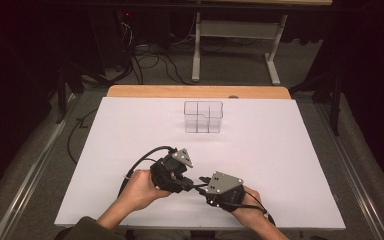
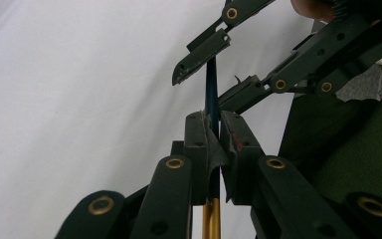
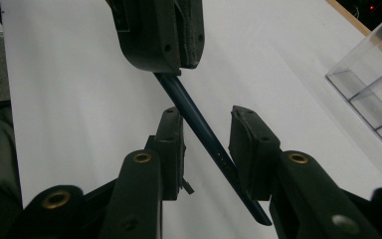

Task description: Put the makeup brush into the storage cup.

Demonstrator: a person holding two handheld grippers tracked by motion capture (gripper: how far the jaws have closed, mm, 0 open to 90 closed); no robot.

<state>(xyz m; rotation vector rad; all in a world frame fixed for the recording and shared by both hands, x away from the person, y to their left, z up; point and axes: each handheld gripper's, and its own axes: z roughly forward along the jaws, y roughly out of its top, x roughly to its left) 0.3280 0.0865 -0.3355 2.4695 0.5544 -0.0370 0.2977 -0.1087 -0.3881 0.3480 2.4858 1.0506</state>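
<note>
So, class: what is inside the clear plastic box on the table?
The clear box shows only its own divider walls; its compartments look empty, with white table visible through them. Reflections may hide small items.

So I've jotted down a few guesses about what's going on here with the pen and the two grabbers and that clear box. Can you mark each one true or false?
1. The left gripper is clamped on a dark blue pen. True.
2. The right gripper already squeezes the pen firmly. False: the pen passes between its jaws, but a gap shows beside it.
3. The clear box has dividers inside. True.
4. The pen lies inside the clear box. False: it is held near the table's front edge, far from the box.
5. The table has a white top. True.
</note>
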